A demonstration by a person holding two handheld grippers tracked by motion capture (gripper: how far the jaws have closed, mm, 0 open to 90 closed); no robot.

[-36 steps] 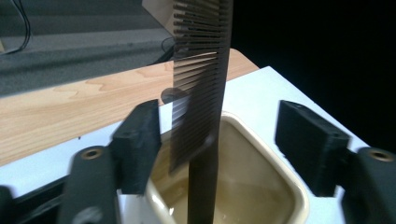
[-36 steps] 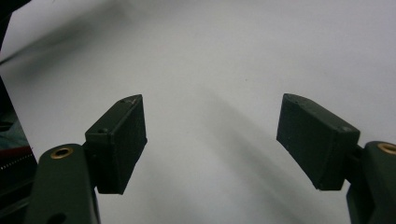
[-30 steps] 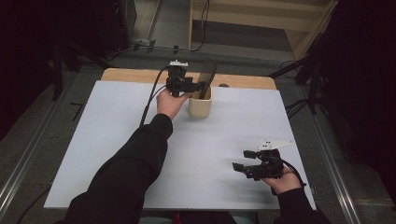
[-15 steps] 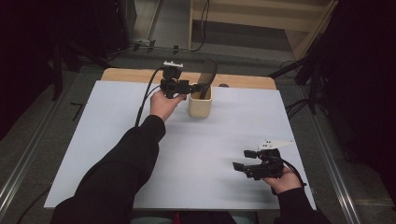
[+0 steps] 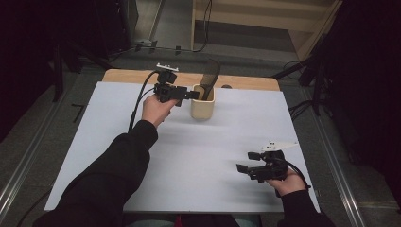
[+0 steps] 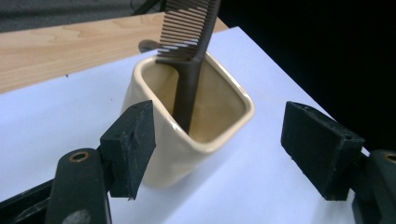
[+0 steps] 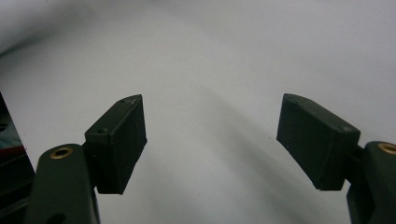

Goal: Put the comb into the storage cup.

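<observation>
A cream square cup stands at the back middle of the white sheet. A dark brown comb stands in it, teeth up, leaning on the rim. My left gripper hovers just left of the cup, open, jaws wide apart and holding nothing. My right gripper is near the front right of the sheet, open over bare white surface, pointing left.
A wooden table edge runs behind the sheet. Cables trail from the left gripper. Dark floor and metal rails flank the table; a wooden shelf stands farther back.
My left gripper has drawn back to the left, away from above the cup, leaving the comb standing in it. The right gripper has stayed put.
</observation>
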